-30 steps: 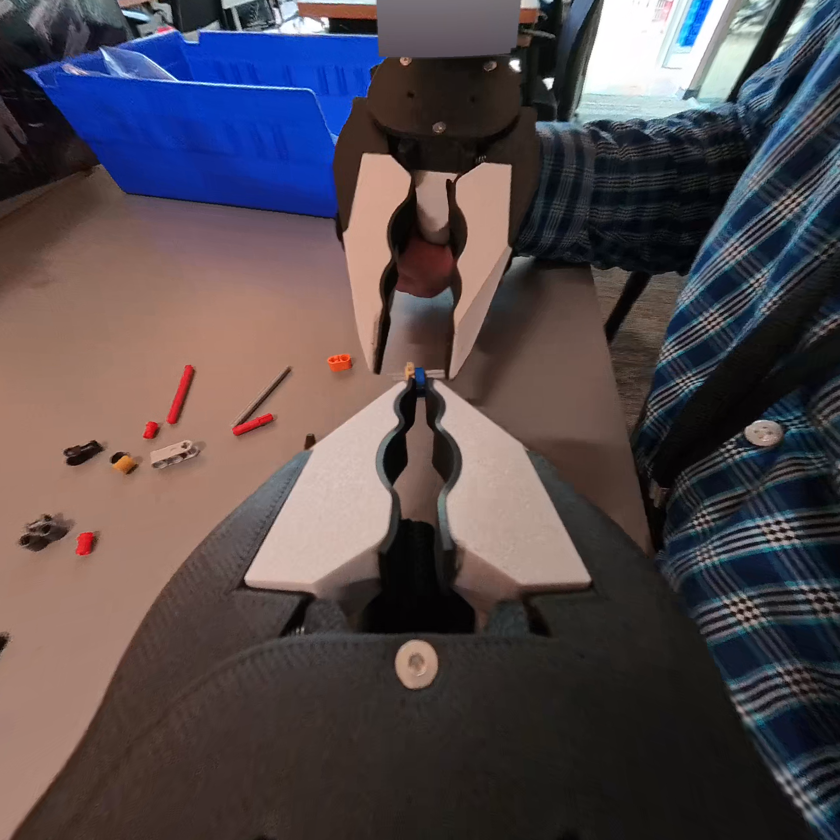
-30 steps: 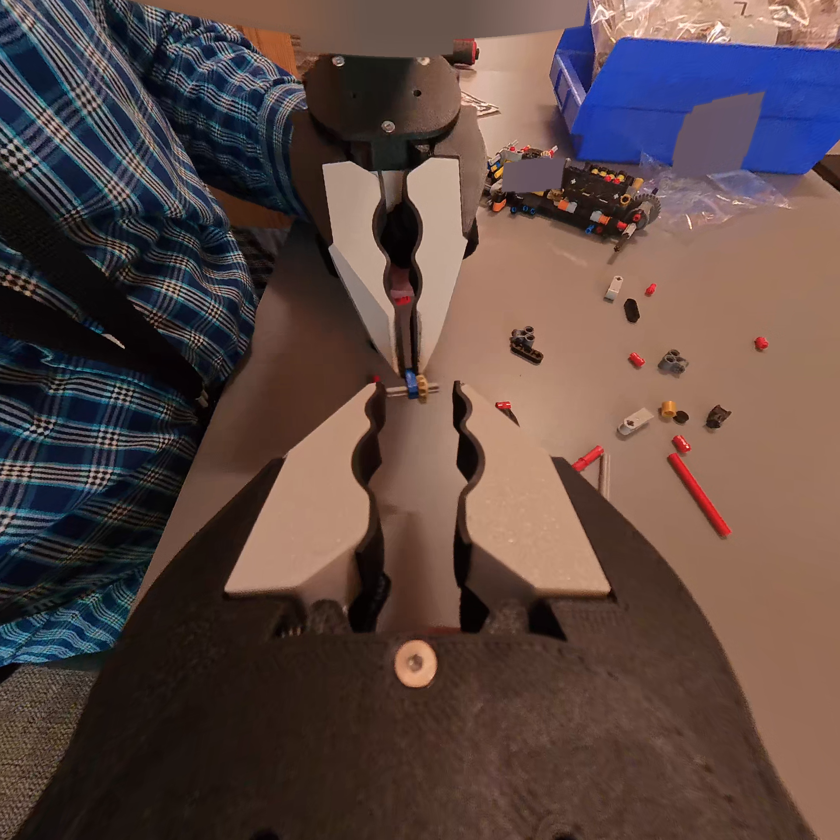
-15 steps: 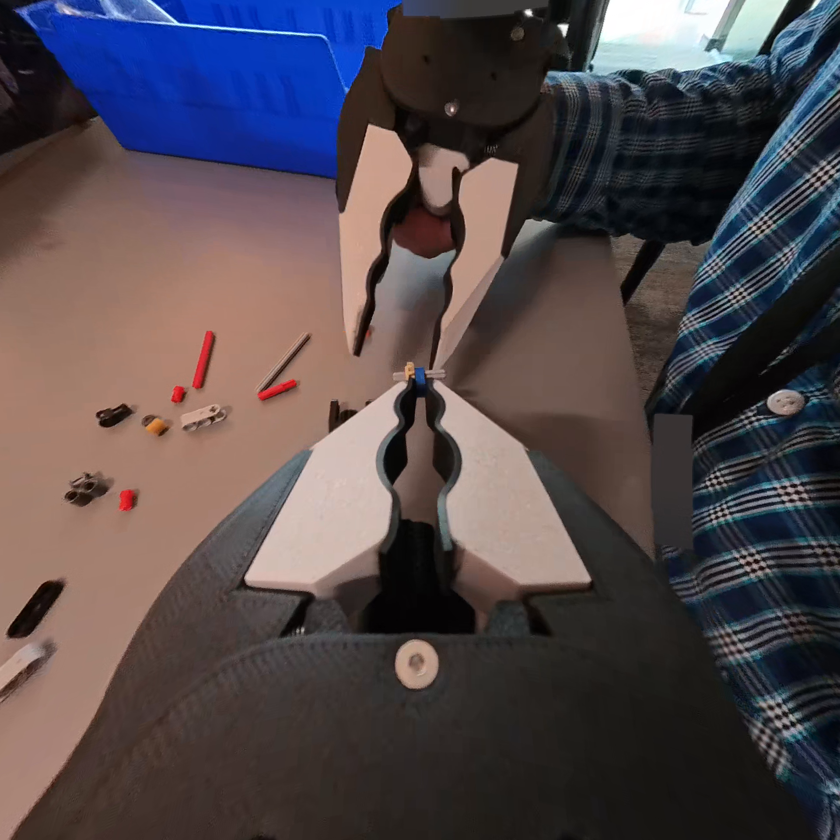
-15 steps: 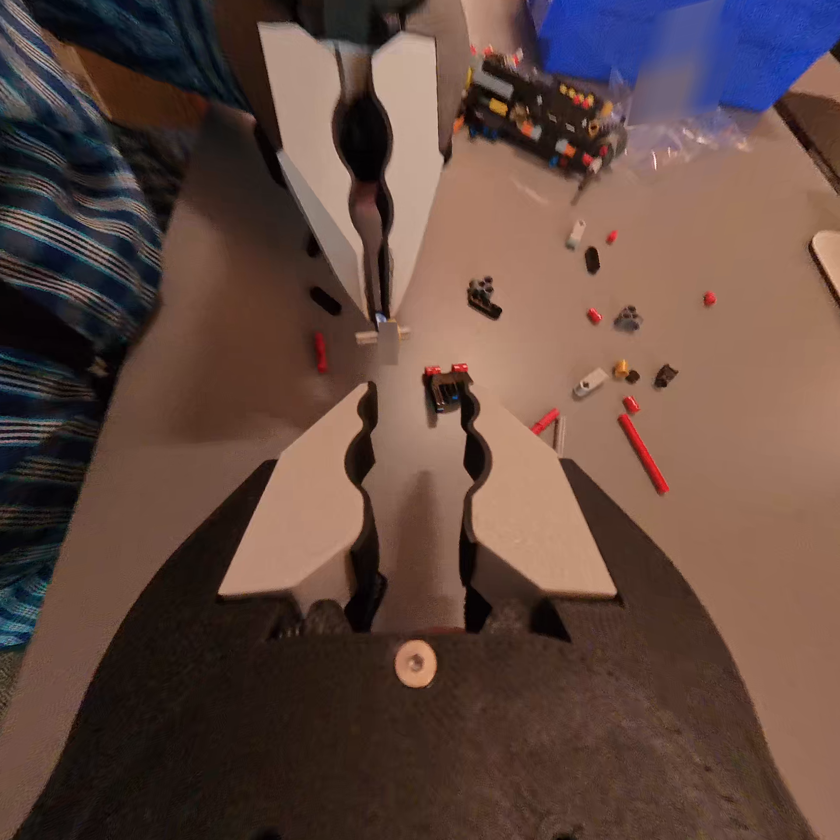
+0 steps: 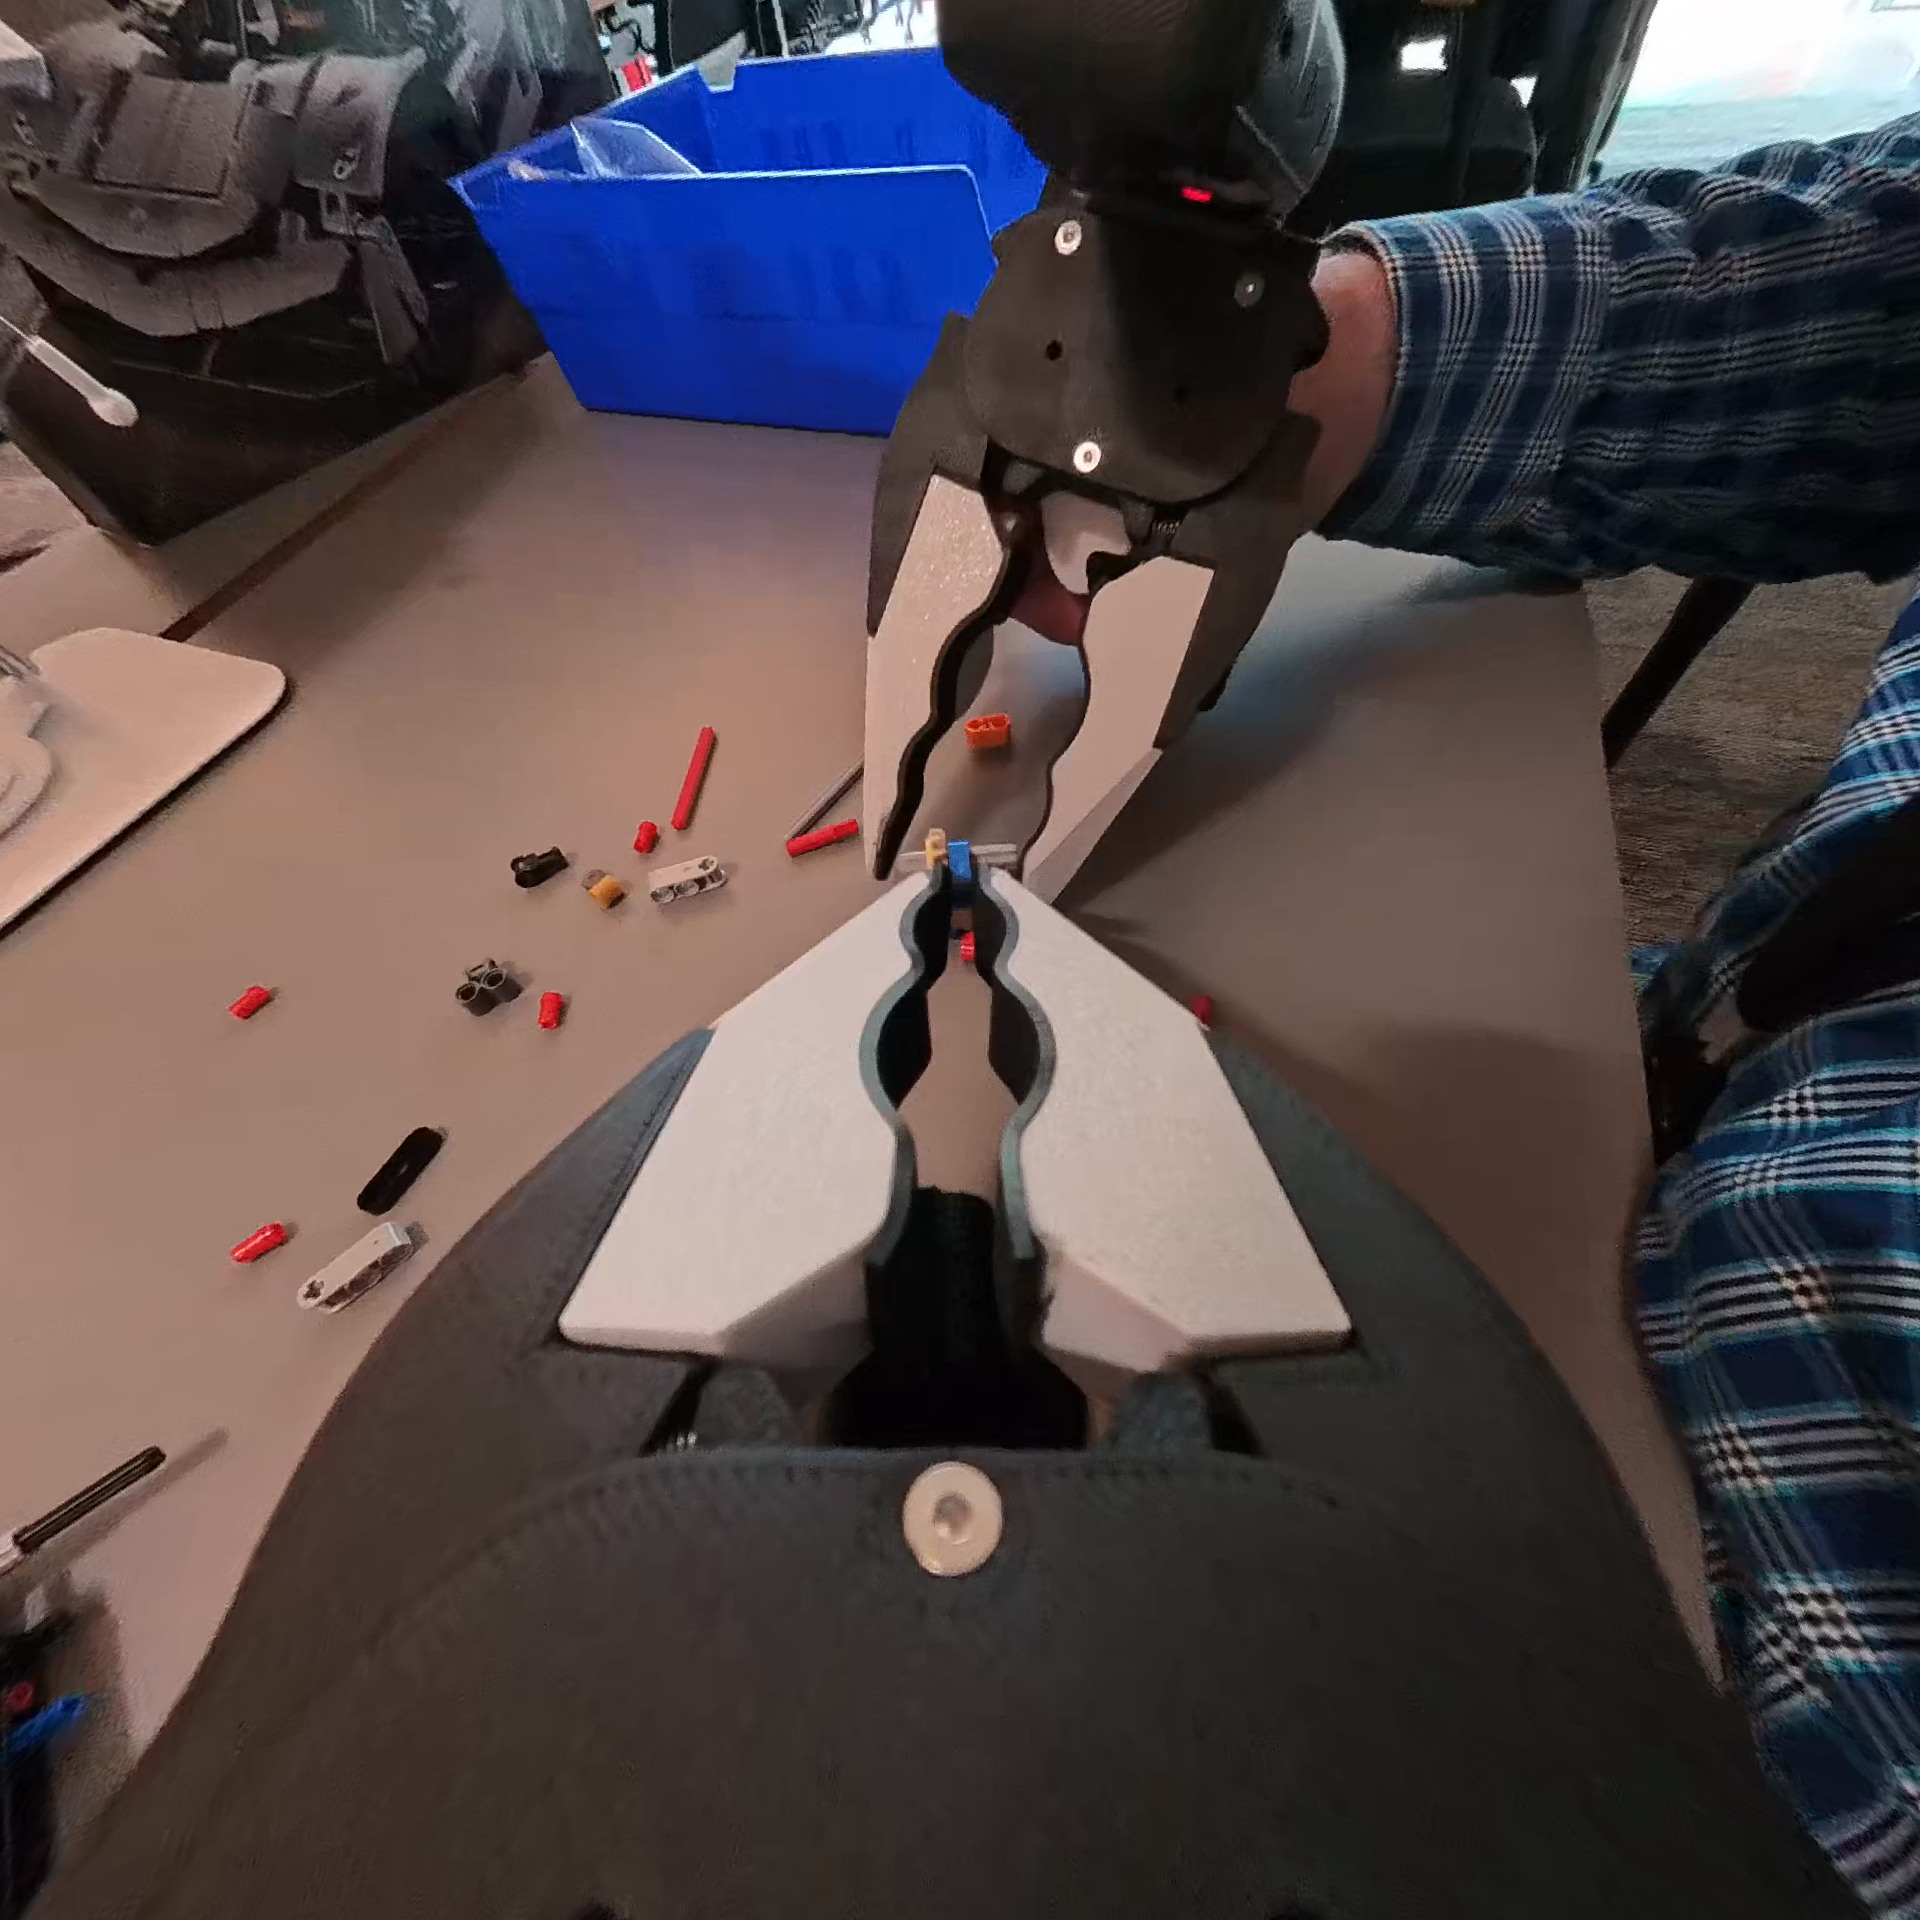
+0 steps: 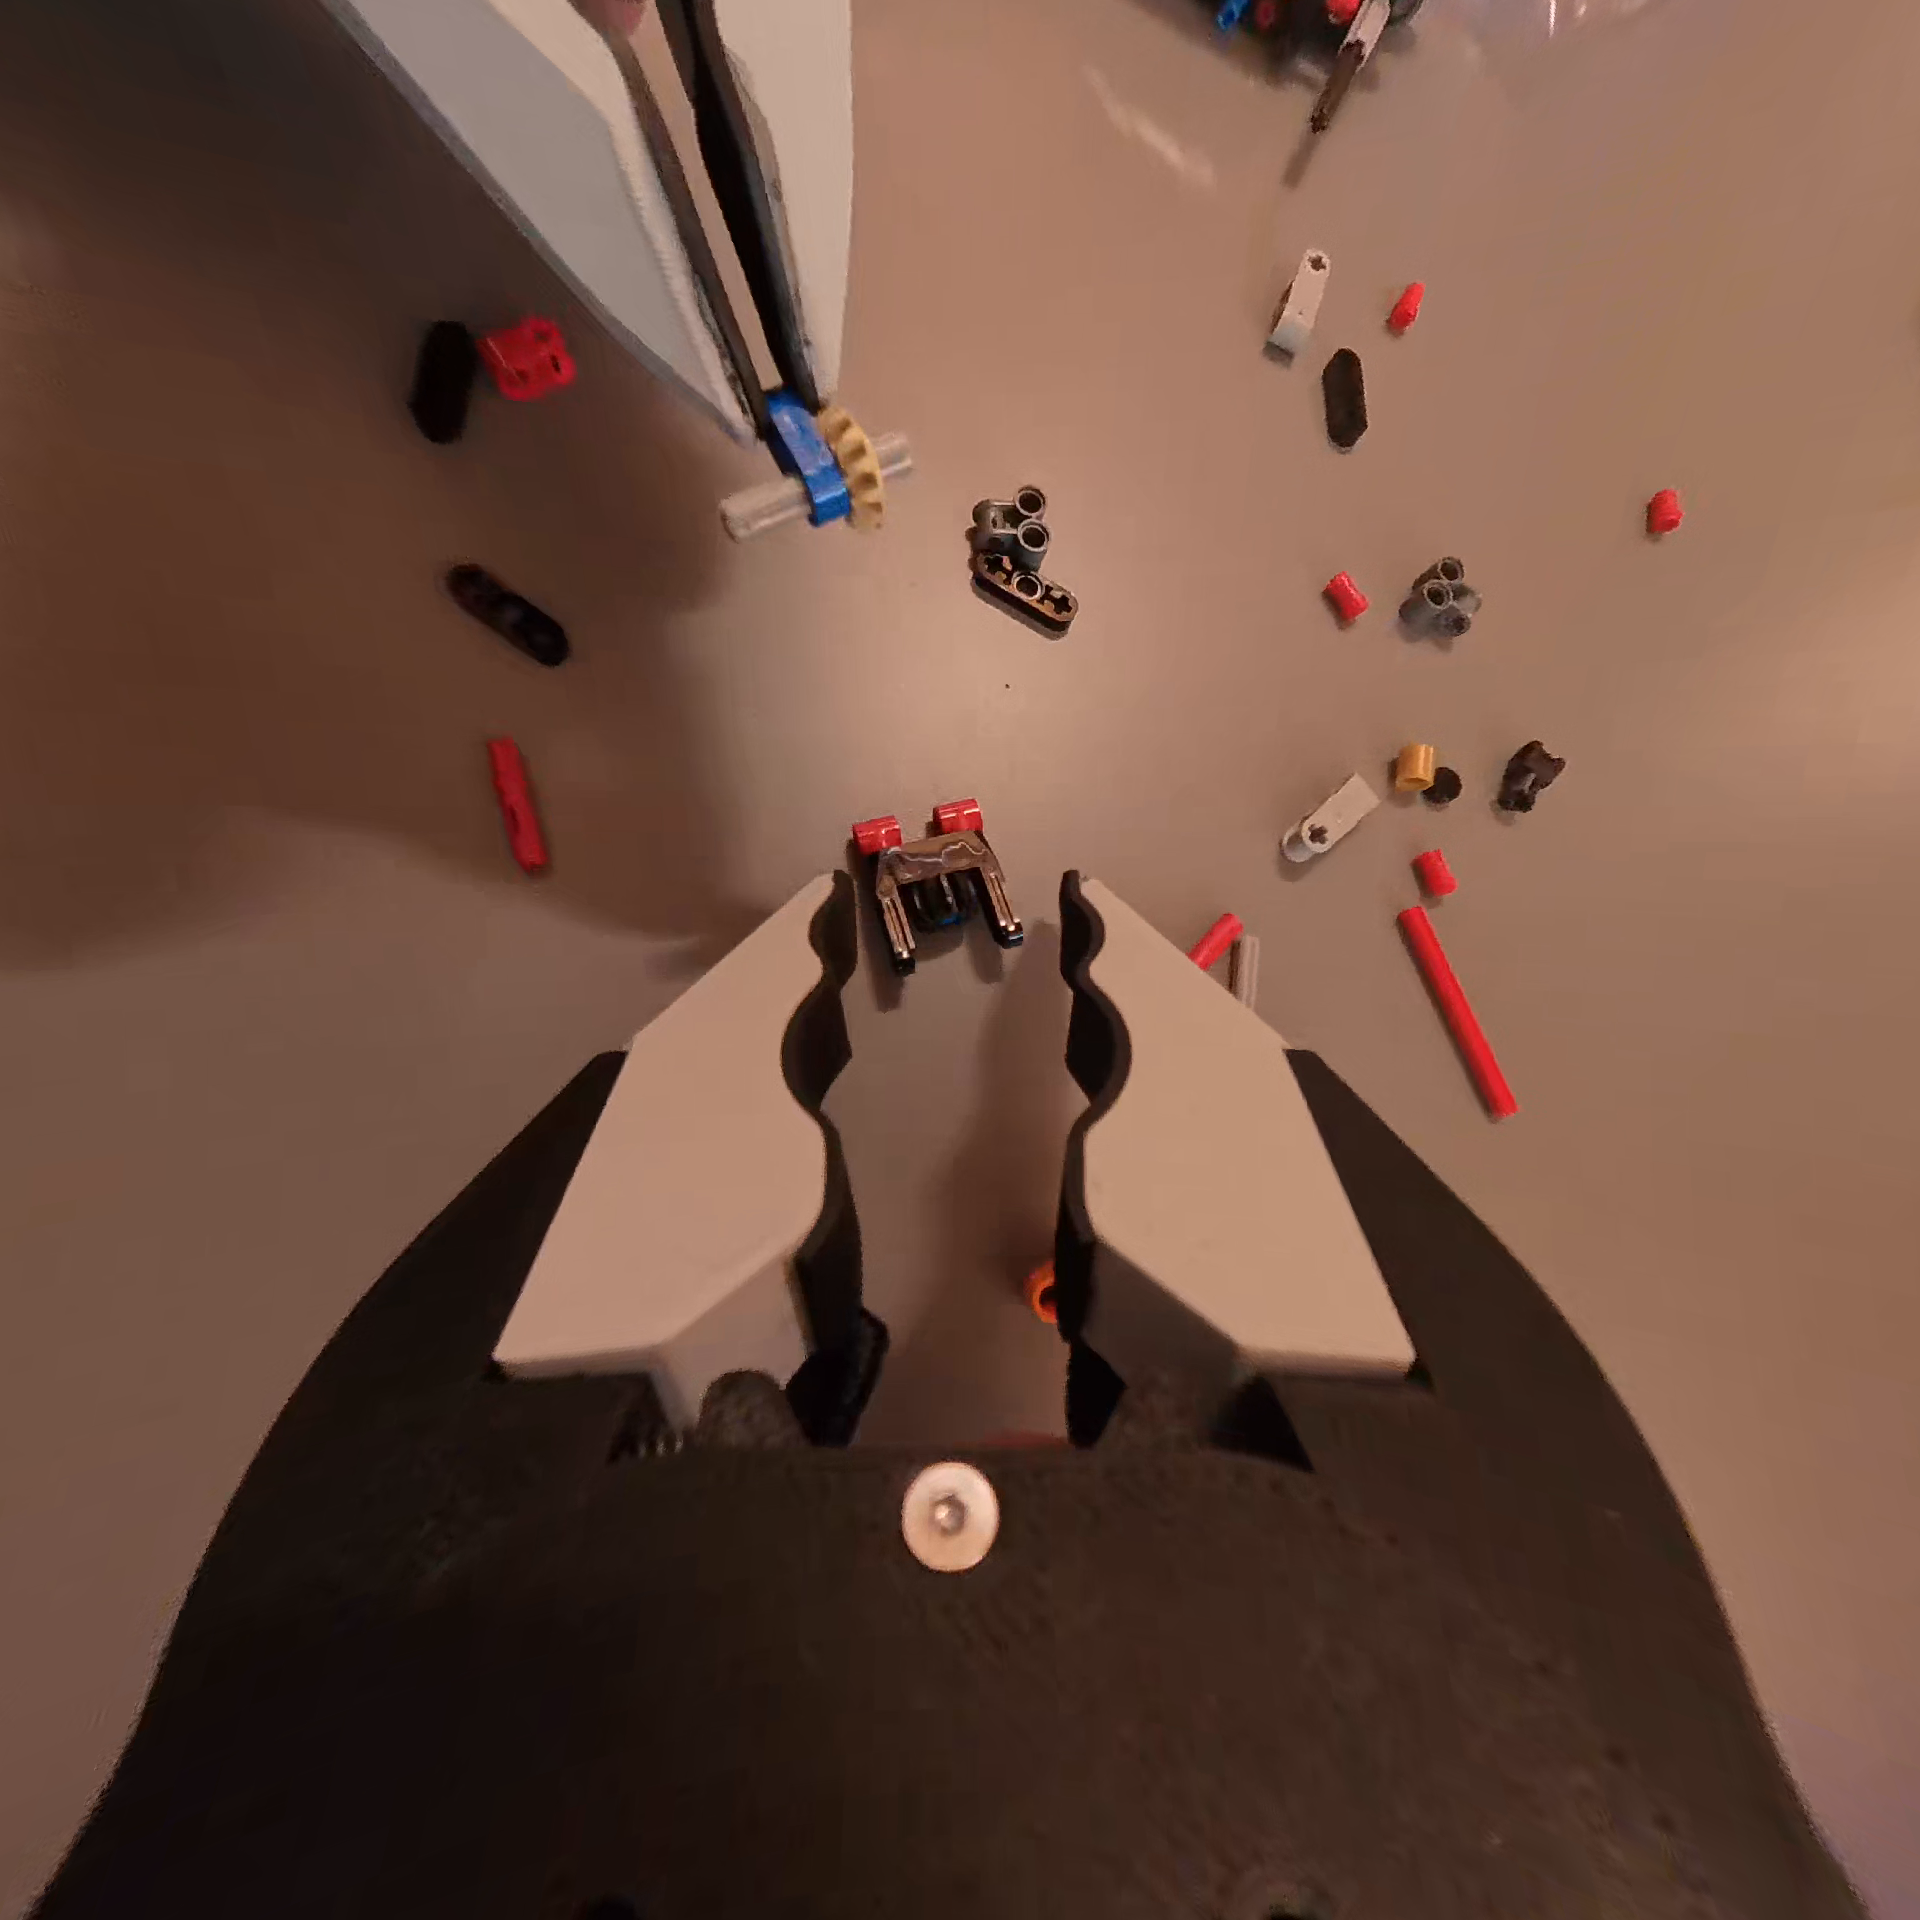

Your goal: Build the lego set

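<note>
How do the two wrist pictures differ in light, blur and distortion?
Left wrist view: cool daylight, a blown-out window top right, wide-angle bending of the blue bin, blur at the lower left edge. Right wrist view: warm, dimmer light, soft gripper shadows on the table, and the left gripper's fingers smeared.

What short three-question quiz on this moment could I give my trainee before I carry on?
1. True or false: the right tool is shut on a part.
2. Which part does the left tool pinch directly? A. the blue piece on the grey rod B. the tan gear C. the long red stick
3. Fill in: just ahead of the right tool's tips lies a small dark piece with two ___ pegs.

Key: 1 false, it is open; 2 A; 3 red.
</note>
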{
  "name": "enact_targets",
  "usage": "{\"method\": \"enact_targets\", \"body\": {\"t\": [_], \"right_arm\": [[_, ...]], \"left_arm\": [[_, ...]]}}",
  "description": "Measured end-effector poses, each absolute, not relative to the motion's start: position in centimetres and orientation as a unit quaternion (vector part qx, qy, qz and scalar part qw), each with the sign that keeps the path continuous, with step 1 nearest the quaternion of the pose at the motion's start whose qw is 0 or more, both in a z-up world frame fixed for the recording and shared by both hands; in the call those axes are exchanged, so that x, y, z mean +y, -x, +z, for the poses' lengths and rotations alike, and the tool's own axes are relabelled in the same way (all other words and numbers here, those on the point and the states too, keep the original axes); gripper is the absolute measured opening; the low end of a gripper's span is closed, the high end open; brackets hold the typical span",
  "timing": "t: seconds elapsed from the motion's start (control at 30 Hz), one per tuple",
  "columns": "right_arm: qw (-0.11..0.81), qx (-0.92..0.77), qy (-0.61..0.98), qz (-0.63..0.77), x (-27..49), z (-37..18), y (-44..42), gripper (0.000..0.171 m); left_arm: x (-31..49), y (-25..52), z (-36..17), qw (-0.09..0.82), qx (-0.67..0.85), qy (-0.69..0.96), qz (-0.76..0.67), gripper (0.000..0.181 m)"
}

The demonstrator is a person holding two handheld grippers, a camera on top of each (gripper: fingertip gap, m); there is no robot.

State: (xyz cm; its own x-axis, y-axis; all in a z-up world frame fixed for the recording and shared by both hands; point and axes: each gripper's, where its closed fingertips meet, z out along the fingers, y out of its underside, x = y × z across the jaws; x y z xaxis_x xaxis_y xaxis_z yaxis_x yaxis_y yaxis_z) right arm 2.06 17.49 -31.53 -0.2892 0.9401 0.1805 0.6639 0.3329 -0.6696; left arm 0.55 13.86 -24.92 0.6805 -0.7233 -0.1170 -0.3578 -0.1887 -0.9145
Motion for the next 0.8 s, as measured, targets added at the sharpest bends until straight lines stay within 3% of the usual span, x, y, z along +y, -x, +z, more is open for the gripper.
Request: {"method": "enact_targets", "body": {"t": [0.13,0.8], "right_arm": [[0.273,-0.765,0.534,0.234,17.2,-31.6,-2.3,0.026],[0.263,-0.732,0.587,0.225,15.9,-31.7,-2.0,0.025]], "left_arm": [[13.7,-0.3,-24.4,0.537,0.342,0.747,-0.191,0.002],[14.6,1.5,-22.9,0.566,0.320,0.732,-0.203,0.002]]}}
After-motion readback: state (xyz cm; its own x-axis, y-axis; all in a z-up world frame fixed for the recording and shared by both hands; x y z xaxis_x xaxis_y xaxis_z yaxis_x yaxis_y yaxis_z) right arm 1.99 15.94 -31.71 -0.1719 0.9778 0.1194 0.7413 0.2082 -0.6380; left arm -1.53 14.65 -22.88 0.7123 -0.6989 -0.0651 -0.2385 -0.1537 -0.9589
